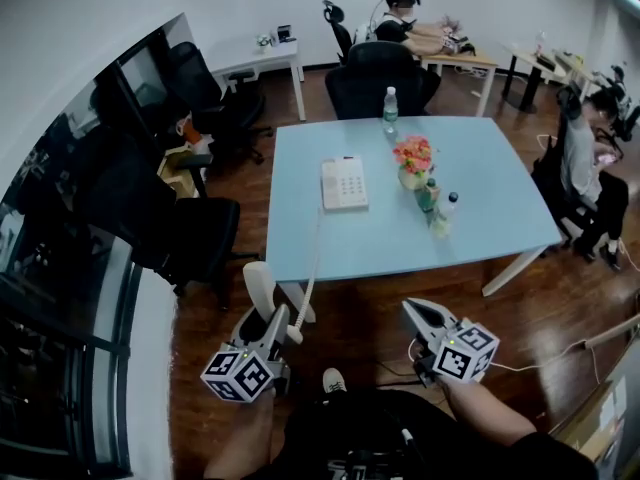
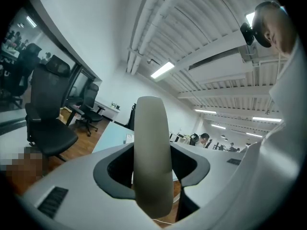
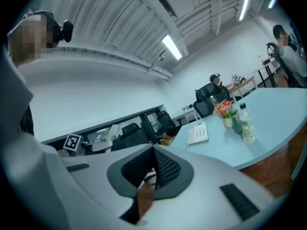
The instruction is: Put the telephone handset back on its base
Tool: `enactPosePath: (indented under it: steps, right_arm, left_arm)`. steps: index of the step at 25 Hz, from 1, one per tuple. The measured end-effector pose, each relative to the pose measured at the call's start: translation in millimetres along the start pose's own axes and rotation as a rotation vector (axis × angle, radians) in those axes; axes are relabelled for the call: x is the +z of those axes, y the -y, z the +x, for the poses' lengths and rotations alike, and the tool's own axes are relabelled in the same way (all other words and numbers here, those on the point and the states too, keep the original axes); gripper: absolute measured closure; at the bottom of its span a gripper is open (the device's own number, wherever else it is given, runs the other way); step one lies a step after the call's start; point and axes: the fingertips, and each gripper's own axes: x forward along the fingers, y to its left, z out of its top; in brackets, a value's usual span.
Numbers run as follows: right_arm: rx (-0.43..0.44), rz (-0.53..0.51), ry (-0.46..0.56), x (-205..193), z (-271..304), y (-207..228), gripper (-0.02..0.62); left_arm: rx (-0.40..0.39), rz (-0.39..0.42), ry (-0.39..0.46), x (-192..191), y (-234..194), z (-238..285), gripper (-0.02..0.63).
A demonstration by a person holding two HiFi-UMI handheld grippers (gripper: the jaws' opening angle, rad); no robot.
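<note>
The white telephone base [image 1: 344,184] lies on the light blue table [image 1: 480,168], near its left middle; the right gripper view shows the base [image 3: 198,134] too. My left gripper [image 1: 262,320] is low, in front of the table's near edge, shut on the cream handset [image 1: 259,280], which stands upright between the jaws. A cord [image 1: 314,258] runs from the handset up to the base. In the left gripper view the handset [image 2: 151,138] fills the gap between the jaws of the left gripper [image 2: 152,176]. My right gripper [image 1: 415,310] hangs to the right, shut and holding nothing, as the right gripper [image 3: 153,169] view confirms.
A flower pot [image 1: 413,161] and two bottles [image 1: 438,211] stand right of the base, and another bottle [image 1: 390,109] is at the table's far edge. Black office chairs [image 1: 200,233] crowd the left side. People sit at desks beyond and to the right [image 1: 585,163].
</note>
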Motion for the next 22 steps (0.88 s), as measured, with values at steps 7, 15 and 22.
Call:
enactPosePath:
  steps: [7,15,22]
  right_arm:
    - [-0.043,-0.006,0.004,10,36,-4,0.581]
    - [-0.097,-0.036,-0.008,13,71,-19,0.580]
    - [-0.121,-0.040,-0.010,8,79,-13,0.581]
  left_arm:
    - [-0.047,0.010,-0.040,20,-30,31,0.393]
    - [-0.095,-0.012,-0.053,31,-62,58,0.393]
    - [-0.114,-0.021,-0.082,20,-71,67,0.393]
